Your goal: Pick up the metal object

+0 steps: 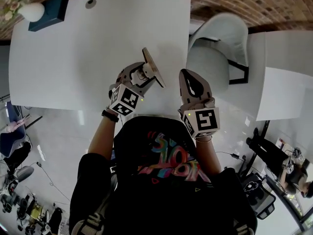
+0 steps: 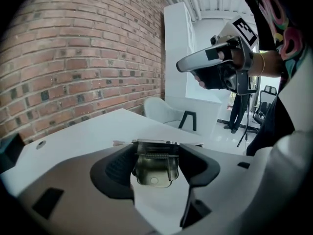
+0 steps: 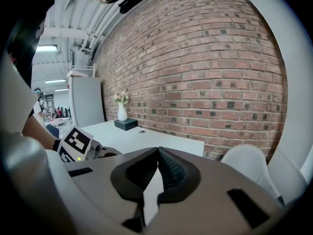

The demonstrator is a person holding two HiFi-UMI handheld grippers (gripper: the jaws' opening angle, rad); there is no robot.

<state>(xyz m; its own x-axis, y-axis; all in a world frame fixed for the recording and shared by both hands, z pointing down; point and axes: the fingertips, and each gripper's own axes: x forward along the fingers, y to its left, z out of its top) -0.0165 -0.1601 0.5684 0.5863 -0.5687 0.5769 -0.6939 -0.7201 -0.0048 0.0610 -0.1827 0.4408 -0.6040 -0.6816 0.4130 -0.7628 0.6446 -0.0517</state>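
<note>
My left gripper point(image 1: 145, 76) is shut on the metal object point(image 1: 153, 67), a flat plate that stands tilted on edge above the white table point(image 1: 73, 53). In the left gripper view the metal object point(image 2: 154, 166) shows as a shiny brass-coloured clip with a spring, squeezed between the dark pads point(image 2: 113, 168) of the left gripper point(image 2: 155, 156). My right gripper point(image 1: 188, 78) hovers a short way to the right, shut with nothing in it. In the right gripper view the tips of the right gripper point(image 3: 157, 152) meet, with only the table behind them.
A white chair point(image 1: 217, 43) stands at the table's right edge, with a second white table point(image 1: 286, 77) beyond it. A vase of flowers point(image 1: 22, 6) and a dark box point(image 1: 49, 11) sit at the far left corner. A brick wall point(image 2: 73, 58) runs behind.
</note>
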